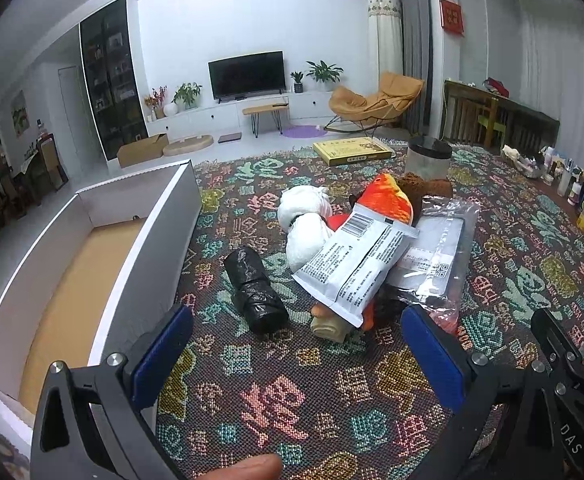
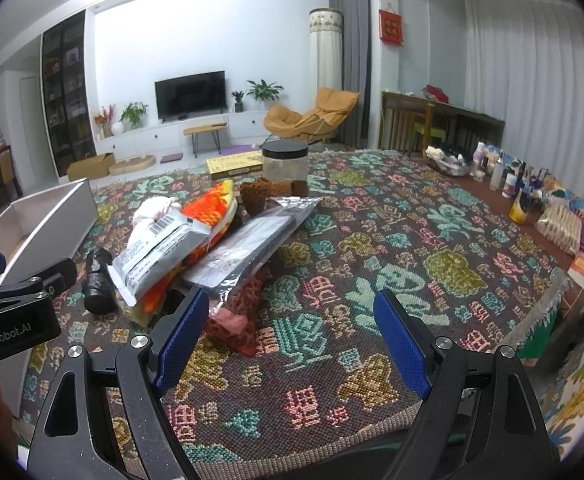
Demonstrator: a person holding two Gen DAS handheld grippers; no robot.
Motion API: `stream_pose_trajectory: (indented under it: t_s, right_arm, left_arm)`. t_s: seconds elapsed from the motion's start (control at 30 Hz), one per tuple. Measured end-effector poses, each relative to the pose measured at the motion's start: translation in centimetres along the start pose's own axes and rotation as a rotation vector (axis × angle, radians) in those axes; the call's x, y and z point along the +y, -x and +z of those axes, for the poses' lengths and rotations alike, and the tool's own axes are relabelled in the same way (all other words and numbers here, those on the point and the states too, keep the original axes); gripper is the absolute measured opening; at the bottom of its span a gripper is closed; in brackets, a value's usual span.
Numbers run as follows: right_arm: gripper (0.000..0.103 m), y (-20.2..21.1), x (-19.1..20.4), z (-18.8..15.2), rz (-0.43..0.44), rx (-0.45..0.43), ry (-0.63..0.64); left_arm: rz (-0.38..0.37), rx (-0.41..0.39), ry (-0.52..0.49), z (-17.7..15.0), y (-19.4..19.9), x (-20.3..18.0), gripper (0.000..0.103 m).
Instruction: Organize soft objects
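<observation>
Both claws are hovering spread wide and holding nothing: left claw (image 1: 296,356) facing the pile, right claw (image 2: 292,340) beside it. Soft objects are lying heaped mid-desk on a patterned cloth (image 1: 332,400): a white printed pouch (image 1: 352,264) overlapping an orange plush (image 1: 388,200), a white bundle (image 1: 304,220), a clear packet (image 1: 436,256). A black roll (image 1: 254,292) is lying apart, near the white box (image 1: 152,248).

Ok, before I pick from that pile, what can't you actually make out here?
- Orange plush: lower part covered by the white printed pouch in both views.
- Clear flat package: label print too small to read.
- Red mesh item: partly under that package and behind the right claw finger.
- White box: near end cut off behind the left claw.
- Black roll: contents not discernible.
</observation>
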State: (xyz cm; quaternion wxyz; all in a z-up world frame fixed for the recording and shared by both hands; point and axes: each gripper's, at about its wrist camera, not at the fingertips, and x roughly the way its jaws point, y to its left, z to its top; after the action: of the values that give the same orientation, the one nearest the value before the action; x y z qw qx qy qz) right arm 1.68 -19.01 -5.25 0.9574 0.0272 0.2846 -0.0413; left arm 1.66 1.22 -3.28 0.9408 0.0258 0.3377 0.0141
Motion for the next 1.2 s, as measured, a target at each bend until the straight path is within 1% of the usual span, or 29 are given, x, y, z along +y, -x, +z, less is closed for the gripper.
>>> stream_pose_trajectory:
  t_s: [0.43, 0.57, 0.63, 0.77, 0.87, 0.9, 1.07, 1.13, 1.2]
  right_arm:
    - [0.087, -1.8, -0.1, -0.9, 0.014, 0.057, -0.015]
    - [0.087, -2.1, 0.1, -1.1, 0.014, 0.064, -0.004]
    - [0.087, -2.3, 0.3, -1.3, 0.012, 0.069, 0.001]
    - [0.087, -2.6, 0.3, -1.5, 0.013, 0.079, 0.002]
    - [0.087, -3.1, 0.2, -1.6, 0.016, 0.103, -0.005]
    - [0.087, -3.4, 0.1, -1.6, 0.019, 0.115, -0.011]
    - [0.087, -4.9, -1.0, -1.7, 0.052, 0.186, -0.082]
    - [0.087, -5.8, -1.8, -1.5, 0.091, 0.214, -0.136]
    - [0.087, -7.9, -3.0, -0.6, 0.157, 0.259, -0.215]
  left_arm:
    - [0.0, 0.042, 0.005, -0.7, -1.8, 0.2, 0.103]
    - [0.001, 0.067, -0.002, -1.5, -3.2, 0.3, 0.103]
    - [0.004, 0.108, -0.014, -2.5, -4.7, 0.3, 0.103]
    - [0.023, 0.23, -0.03, -5.3, -8.5, 0.6, 0.103]
    - [0.014, 0.305, -0.032, -7.0, -10.5, 0.9, 0.103]
    - [0.011, 0.317, -0.033, -7.2, -11.0, 0.9, 0.103]
    - [-0.063, 0.311, 0.028, -7.6, -11.5, 2.3, 0.103]
    - [-0.07, 0.297, 0.013, -7.6, -11.7, 2.3, 0.103]
    - [-0.076, 0.286, 0.008, -7.7, -11.8, 2.3, 0.103]
